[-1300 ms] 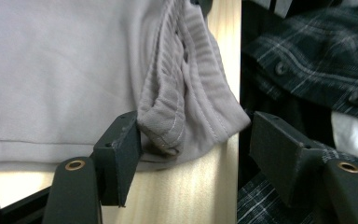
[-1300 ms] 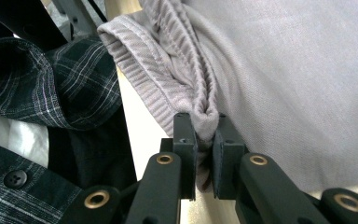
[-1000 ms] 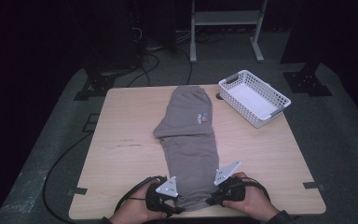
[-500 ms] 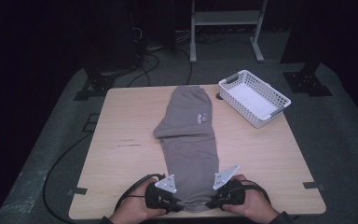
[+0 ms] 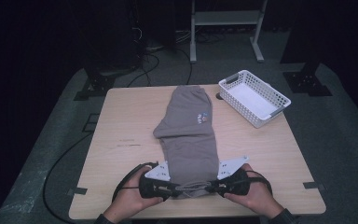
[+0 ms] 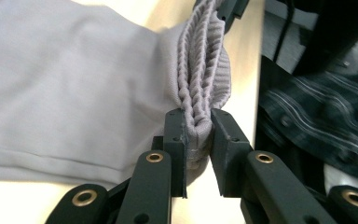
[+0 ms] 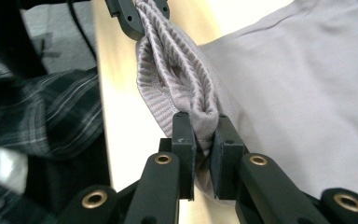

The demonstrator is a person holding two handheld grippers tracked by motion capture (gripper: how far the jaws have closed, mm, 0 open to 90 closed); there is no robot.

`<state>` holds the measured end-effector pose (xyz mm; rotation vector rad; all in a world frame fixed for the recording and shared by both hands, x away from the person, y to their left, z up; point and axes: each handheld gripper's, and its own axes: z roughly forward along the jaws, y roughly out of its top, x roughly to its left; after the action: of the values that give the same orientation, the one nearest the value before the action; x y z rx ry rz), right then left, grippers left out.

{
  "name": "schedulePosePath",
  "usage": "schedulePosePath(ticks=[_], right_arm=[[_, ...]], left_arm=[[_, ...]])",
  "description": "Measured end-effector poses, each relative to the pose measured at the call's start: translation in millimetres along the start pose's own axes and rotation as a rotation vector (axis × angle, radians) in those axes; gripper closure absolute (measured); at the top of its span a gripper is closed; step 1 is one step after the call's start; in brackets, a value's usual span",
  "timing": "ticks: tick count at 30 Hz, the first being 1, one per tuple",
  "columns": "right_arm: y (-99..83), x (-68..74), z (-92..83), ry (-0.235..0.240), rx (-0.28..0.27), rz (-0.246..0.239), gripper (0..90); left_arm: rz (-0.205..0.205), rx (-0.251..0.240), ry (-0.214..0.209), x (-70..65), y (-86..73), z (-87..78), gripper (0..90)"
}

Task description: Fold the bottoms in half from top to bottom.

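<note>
Grey sweatpants (image 5: 189, 135) lie folded lengthwise down the middle of the wooden table (image 5: 121, 140), waistband at the far end. At the near end the ribbed cuff (image 6: 205, 70) is bunched between both grippers. My left gripper (image 5: 168, 189) is shut on the cuff's left end; its jaws have just been closing, and in the left gripper view the ribbed fabric is pinched between its pads (image 6: 198, 116). My right gripper (image 5: 216, 186) is shut on the cuff's right end (image 7: 201, 119). The cuff (image 7: 172, 65) hangs stretched between them, a little above the tabletop.
A white plastic basket (image 5: 270, 114) stands at the table's far right corner. Cables trail from the left gripper over the near left edge (image 5: 126, 179). A metal stand (image 5: 226, 18) and dark equipment stand on the floor beyond the table.
Both hands have risen slightly, lifting the cuff end of the sweatpants off the table. The left jaws have closed onto the cuff.
</note>
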<state>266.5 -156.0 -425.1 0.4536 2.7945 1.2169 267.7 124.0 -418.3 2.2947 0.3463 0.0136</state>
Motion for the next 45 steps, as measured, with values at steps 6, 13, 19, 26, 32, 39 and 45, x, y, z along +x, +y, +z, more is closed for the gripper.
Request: schedulePosePath(ticks=[6, 13, 19, 26, 32, 39, 45], right_arm=[[7.8, -21.4, 0.9, -0.064, -0.021, 0.005, 81.0], [13.7, -49.1, 15.0, -0.109, 0.002, 0.017, 80.8], [15.4, -65.3, 28.9, -0.127, 0.031, 0.037, 80.6], [13.1, -82.0, 45.6, -0.141, 0.076, 0.050, 80.2], [10.6, -88.8, 55.3, -0.132, 0.108, 0.069, 79.5], [11.2, -82.8, 56.1, -0.139, 0.130, 0.032, 79.3], [7.9, -73.0, 53.3, -0.099, 0.138, 0.023, 79.2]], left_arm=[[0.002, -0.015, 0.075, 20.8, 10.2, 1.6, 76.7], [-0.047, -0.010, 0.129, 48.4, 9.7, 13.0, 76.6], [-0.086, 0.004, 0.153, 66.8, 6.9, 22.4, 76.5], [-0.128, 0.044, 0.158, 86.2, 1.3, 37.4, 76.0], [-0.145, 0.069, 0.148, 93.2, -2.2, 45.4, 75.4], [-0.136, 0.099, 0.117, 86.7, -3.9, 46.2, 75.1], [-0.111, 0.120, 0.068, 75.9, -8.0, 43.4, 75.1]])
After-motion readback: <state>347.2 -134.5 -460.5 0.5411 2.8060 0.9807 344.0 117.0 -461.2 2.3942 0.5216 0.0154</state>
